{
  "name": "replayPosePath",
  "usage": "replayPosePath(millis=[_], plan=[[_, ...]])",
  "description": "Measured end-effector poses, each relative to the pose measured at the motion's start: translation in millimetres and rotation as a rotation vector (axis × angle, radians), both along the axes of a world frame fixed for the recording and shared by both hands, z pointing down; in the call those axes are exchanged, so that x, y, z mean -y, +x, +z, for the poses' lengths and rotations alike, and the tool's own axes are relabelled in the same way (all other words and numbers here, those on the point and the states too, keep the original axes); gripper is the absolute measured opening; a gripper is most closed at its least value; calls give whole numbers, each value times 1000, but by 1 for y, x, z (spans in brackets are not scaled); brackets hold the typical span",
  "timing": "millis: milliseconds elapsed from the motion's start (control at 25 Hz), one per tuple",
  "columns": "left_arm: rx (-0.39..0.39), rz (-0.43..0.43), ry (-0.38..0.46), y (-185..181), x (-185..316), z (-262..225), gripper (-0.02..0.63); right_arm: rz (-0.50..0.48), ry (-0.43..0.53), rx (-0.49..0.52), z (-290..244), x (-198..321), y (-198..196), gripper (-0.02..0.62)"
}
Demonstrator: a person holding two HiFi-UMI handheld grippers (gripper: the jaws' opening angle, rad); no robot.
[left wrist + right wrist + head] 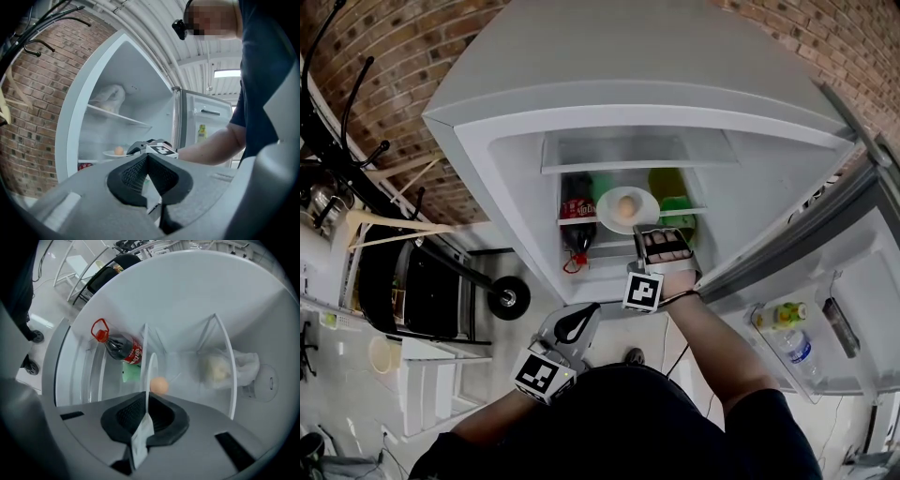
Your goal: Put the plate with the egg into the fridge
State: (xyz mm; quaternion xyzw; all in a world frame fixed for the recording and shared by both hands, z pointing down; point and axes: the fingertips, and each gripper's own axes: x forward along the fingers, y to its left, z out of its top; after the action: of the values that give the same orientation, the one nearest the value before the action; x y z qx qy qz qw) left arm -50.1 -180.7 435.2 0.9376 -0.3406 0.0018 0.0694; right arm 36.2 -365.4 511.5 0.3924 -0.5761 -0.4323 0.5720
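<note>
Against a brick wall [403,66], the white fridge [609,56] stands open; my plate [606,212] is at its middle shelf [701,210], egg [627,207] aboard. My right gripper [652,232] clamps the plate's rim; my left gripper [578,319] hangs back, jaws together, empty.

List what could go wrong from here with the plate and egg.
1. The right gripper pinches only the rim of the round white plate; any tilt could roll the loose tan egg off.
2. The dark cola bottle with a red label lies close beside the plate; pushing the plate further may bump it.
</note>
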Motion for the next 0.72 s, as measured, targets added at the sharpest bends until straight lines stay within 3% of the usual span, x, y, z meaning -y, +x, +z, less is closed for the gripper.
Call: replayPosePath(millis=[720], plan=[[11,-7,-3,-2,-4,9,5,16,-133,-58,20,29,-1,25]])
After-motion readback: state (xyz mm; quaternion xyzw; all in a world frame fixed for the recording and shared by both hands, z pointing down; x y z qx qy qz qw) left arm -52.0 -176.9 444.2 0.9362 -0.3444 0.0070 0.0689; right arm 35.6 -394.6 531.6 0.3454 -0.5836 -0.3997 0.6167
